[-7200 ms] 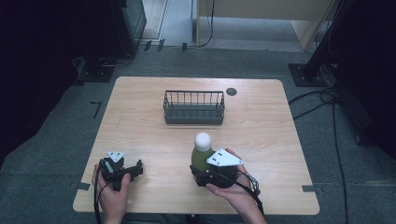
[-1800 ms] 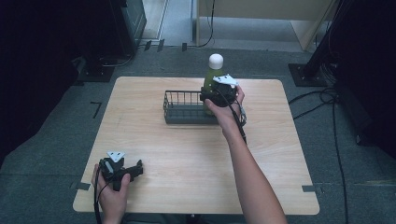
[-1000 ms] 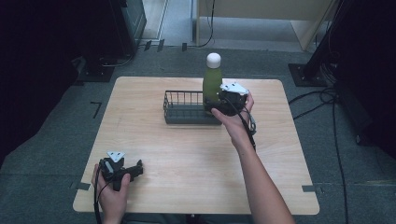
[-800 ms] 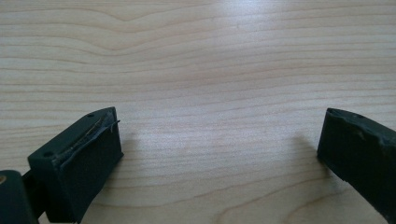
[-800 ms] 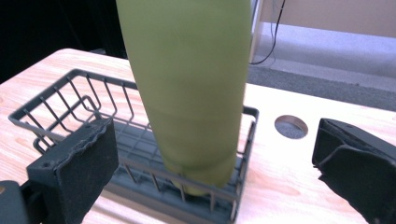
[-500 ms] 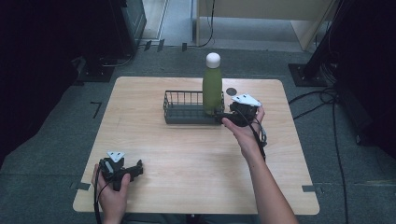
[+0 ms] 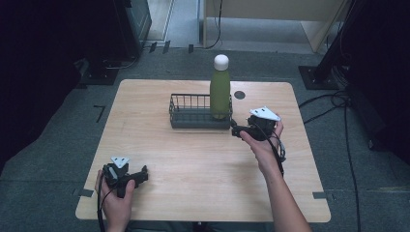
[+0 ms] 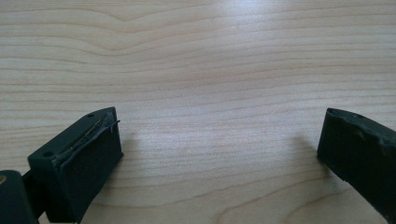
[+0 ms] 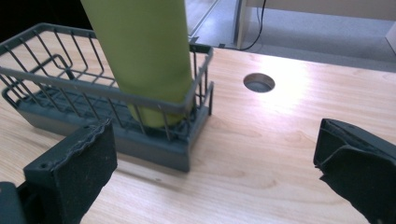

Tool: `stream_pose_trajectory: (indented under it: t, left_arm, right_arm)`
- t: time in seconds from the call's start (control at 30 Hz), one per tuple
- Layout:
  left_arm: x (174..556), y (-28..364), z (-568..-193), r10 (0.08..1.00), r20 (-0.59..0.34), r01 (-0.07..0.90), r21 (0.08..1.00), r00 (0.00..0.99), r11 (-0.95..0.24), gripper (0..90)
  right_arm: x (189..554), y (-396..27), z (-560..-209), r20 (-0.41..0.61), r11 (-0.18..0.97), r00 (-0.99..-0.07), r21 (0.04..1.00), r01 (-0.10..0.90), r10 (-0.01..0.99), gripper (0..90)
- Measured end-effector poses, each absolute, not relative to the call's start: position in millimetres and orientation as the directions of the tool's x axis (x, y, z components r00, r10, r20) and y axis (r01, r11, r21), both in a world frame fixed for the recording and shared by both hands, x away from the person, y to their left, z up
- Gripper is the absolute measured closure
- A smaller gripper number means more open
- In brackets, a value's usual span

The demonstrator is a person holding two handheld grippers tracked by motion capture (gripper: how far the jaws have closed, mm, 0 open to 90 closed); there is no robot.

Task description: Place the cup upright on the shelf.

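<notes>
the high view looks forward and down from above the person's side, taking in the whole table. the left gripper view sits close over bare wood, aimed down along its 2 jaws. the right gripper view looks low and near at the wire basket and green bottle, which the high view shares.

1 green bottle, 1 wire basket (dark grey), 1 table, 2 grippers.
</notes>
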State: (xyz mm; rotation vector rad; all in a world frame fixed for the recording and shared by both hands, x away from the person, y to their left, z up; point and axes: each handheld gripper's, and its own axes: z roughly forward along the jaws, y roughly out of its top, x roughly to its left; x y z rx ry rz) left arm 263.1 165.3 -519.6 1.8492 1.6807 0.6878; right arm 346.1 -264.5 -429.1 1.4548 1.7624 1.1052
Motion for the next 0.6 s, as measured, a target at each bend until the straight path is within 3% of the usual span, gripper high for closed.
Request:
stream_pose_trajectory:
  t: [0.6]
  left_arm:
    - [263.0,165.4,-519.5,0.996,0.013,0.72,0.69,0.092,-0.076,0.0]
  right_arm:
    - [316.2,-308.8,-471.6,0.075,0.019,-0.152,0.843,0.538,0.986,0.0]
